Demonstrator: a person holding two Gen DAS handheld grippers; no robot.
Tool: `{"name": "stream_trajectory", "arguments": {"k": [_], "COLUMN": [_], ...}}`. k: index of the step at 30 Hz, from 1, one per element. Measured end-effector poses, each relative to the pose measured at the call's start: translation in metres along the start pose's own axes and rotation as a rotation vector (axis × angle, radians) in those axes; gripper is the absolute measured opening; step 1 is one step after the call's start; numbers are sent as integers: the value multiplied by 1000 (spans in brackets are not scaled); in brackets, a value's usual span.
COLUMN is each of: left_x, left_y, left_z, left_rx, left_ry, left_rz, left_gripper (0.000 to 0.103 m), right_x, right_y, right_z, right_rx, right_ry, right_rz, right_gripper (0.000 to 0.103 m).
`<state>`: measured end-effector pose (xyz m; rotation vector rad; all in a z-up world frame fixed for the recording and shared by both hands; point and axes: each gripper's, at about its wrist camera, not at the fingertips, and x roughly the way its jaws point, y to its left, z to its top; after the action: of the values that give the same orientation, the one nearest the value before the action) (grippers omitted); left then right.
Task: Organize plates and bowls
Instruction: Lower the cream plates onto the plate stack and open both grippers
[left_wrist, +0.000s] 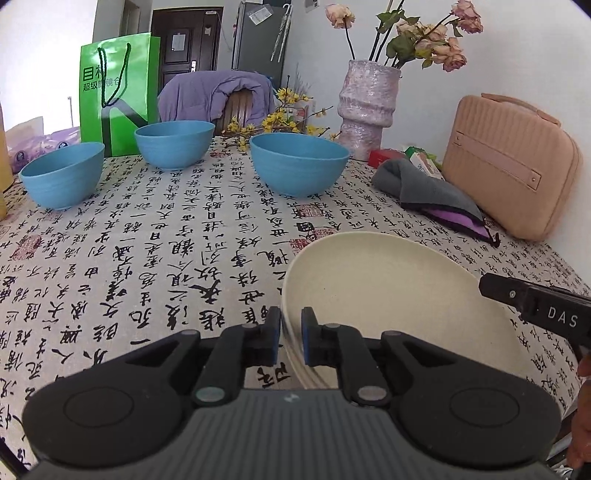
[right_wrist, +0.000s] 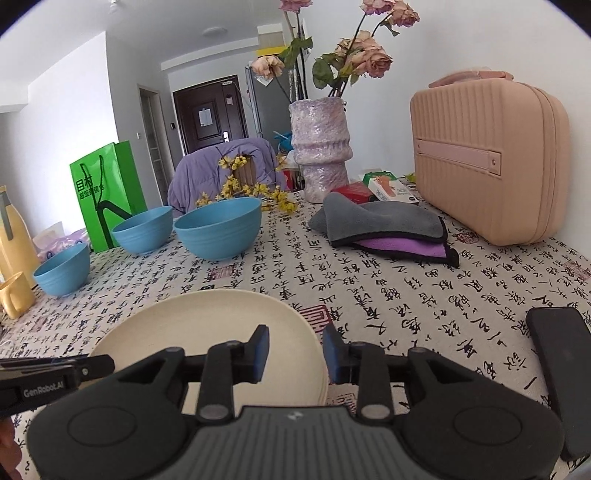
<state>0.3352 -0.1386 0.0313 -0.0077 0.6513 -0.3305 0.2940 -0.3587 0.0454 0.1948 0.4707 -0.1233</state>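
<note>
Cream plate (left_wrist: 388, 291) rim between left fingers (left_wrist: 274, 332).

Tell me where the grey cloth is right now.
The grey cloth lies on the table's right side, folded over a purple one, directly in front of the pink case and just right of the vase.

Matt cream plates (left_wrist: 388, 295), matt ridged blue bowls (left_wrist: 299, 162), printed cloth tablecloth (left_wrist: 147, 258).

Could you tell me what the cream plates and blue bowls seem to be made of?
Cream plates: probably matte plastic or fibre composite, given the dull, faintly speckled surface. Blue bowls: likely the same, with fine ridges and no glaze shine.
</note>
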Motion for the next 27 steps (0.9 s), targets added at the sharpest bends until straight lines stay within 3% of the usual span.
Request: {"name": "stream_trajectory", "arguments": {"k": [7, 12, 16, 18, 20, 22, 27], "left_x": [-26, -59, -86, -100, -116, -128, -153], "left_y": [5, 14, 23, 27, 32, 35, 41], "left_z": [-3, -10, -24, -32, -41, -48, -61], "left_rx": [-15, -19, -19, -19, -14, -2, 6], "left_ry": [-37, -101, -135, -153, -177, -192, -235], "left_rz": [-5, 30, 50, 66, 81, 89, 110], "left_gripper": [11, 12, 17, 26, 47, 61, 88], "right_x": [-17, -35, -52, -60, -68, -76, -92], "right_y": [18, 35, 51, 57, 61, 65, 72], "right_z": [1, 1, -6, -12, -18, -25, -40], "right_rx": [-47, -90, -129, -147, -153, -163, -189], "right_ry": [-17, -44, -60, -62, -68, -70, -70], "right_rz": [45, 78, 115, 130, 146, 157, 191], "right_gripper": [40, 43, 52, 52, 52, 53, 60]}}
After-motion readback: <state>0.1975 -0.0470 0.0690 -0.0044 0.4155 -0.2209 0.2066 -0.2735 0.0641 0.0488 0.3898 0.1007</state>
